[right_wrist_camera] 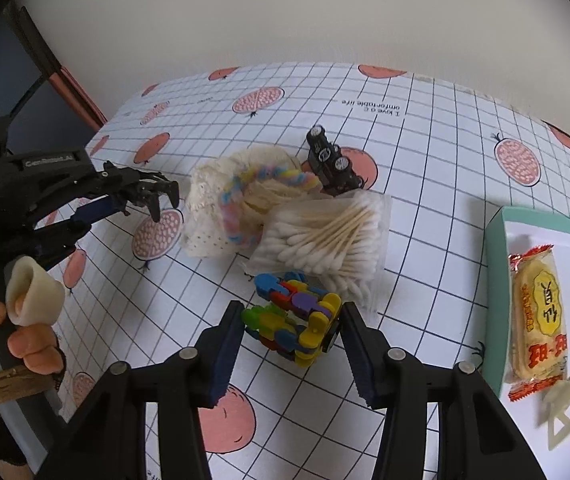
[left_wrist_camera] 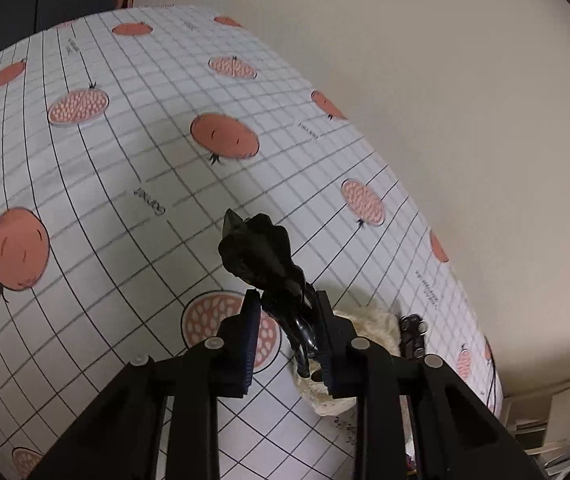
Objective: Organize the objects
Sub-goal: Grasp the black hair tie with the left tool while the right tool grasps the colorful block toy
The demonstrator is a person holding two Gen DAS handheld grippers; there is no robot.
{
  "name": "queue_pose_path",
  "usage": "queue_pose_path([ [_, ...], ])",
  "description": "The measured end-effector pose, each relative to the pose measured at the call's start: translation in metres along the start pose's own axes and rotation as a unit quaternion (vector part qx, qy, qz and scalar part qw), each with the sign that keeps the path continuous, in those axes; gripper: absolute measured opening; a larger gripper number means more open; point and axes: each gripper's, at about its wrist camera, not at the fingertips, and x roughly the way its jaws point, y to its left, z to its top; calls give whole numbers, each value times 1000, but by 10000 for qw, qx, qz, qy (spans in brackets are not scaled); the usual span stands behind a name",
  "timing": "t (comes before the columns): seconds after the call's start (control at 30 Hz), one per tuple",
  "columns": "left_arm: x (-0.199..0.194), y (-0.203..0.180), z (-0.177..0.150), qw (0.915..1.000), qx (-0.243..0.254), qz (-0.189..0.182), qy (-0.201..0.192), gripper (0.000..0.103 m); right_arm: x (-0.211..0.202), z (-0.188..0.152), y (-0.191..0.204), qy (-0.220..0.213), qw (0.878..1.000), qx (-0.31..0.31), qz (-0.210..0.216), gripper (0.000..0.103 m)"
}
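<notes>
Here left gripper (left_wrist_camera: 289,340) jaws clamped on black claw clip (left_wrist_camera: 263,258), long axis pointing forward; right gripper (right_wrist_camera: 291,342) jaws apart around colourful block toy (right_wrist_camera: 297,316)

Left gripper (left_wrist_camera: 287,328) is clamped on a black clip (left_wrist_camera: 261,252), held aloft (hand (right_wrist_camera: 25,320) gripping its handle); right gripper (right_wrist_camera: 291,340) gapes wide, angled downward.

Even indoor light, fisheye-warped edges

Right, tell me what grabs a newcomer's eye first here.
The multicoloured linked toy sits between the open right gripper fingers. Behind it lies a packet of cotton swabs. On the left, the left gripper holds a black claw clip above the pomegranate-print tablecloth.
</notes>
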Motion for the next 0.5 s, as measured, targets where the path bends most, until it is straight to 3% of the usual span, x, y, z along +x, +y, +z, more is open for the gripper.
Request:
queue_pose_path([
  [0.5,-48,-29,9,9989,162,-325,-297,27,-41,7,-17,-321,9993,169,51,52],
])
